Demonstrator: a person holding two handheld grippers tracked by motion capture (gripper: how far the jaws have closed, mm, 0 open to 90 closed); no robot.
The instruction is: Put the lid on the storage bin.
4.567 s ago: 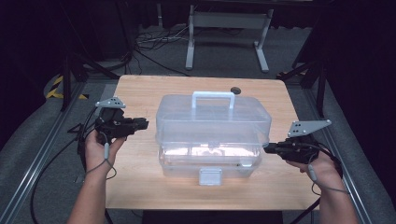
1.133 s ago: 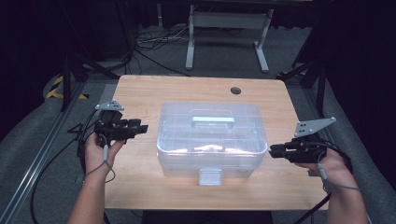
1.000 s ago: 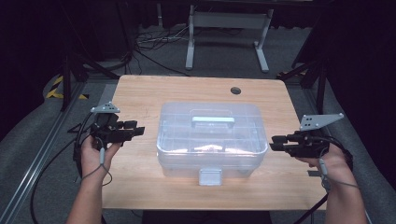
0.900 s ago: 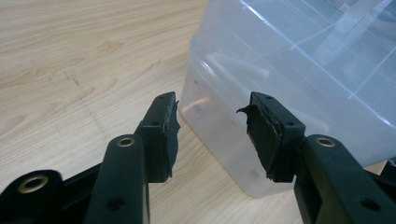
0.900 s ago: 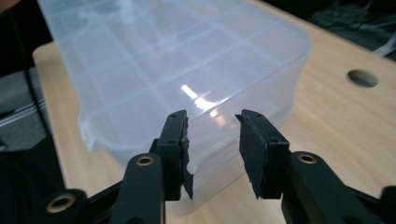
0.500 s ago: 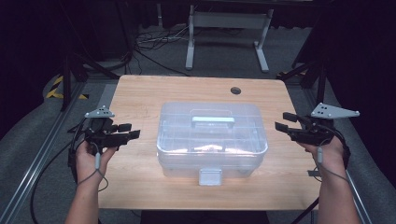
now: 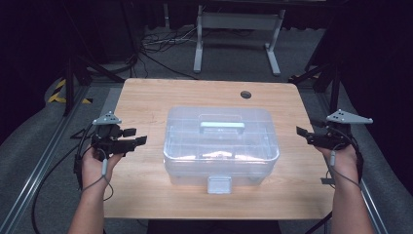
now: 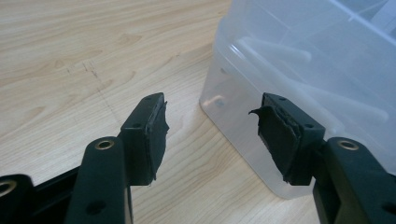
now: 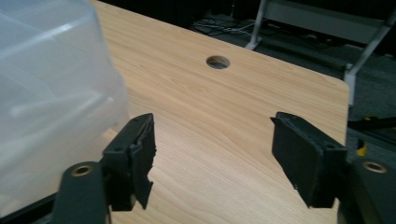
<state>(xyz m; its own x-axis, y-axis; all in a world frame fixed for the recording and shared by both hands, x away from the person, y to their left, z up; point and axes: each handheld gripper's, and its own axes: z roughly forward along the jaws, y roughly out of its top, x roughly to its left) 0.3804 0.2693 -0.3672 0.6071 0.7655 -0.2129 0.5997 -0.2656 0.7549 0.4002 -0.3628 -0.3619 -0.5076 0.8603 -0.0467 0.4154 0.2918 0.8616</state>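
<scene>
A clear plastic storage box (image 7: 221, 146) stands in the middle of the wooden table (image 7: 146, 97). Its lid is on, its white handle (image 7: 222, 126) lies flat, and its latch (image 7: 219, 184) faces the front. My left gripper (image 7: 137, 136) hovers left of the box, a short gap away, pointing at its side. In the left gripper view the jaws (image 8: 210, 116) stand apart, empty, in front of the box's corner (image 8: 317, 60). My right gripper (image 7: 301, 134) is off the box's right side, near the table edge. Its jaws (image 9: 212, 135) are wide and empty beside the box (image 9: 51, 93). Both pairs of jaws have just been opening.
A round cable hole (image 7: 245, 94) sits in the table's far right part, the same hole (image 9: 217, 61) showing ahead of the right gripper. Behind the table stand a metal frame (image 7: 234, 24) and loose cables (image 7: 156, 44) on the floor. Rails run along both sides.
The box's handle, upright at first, now lies flat. Both grippers have spread their jaws, and the right one has drawn away from the box toward the table's right edge.
</scene>
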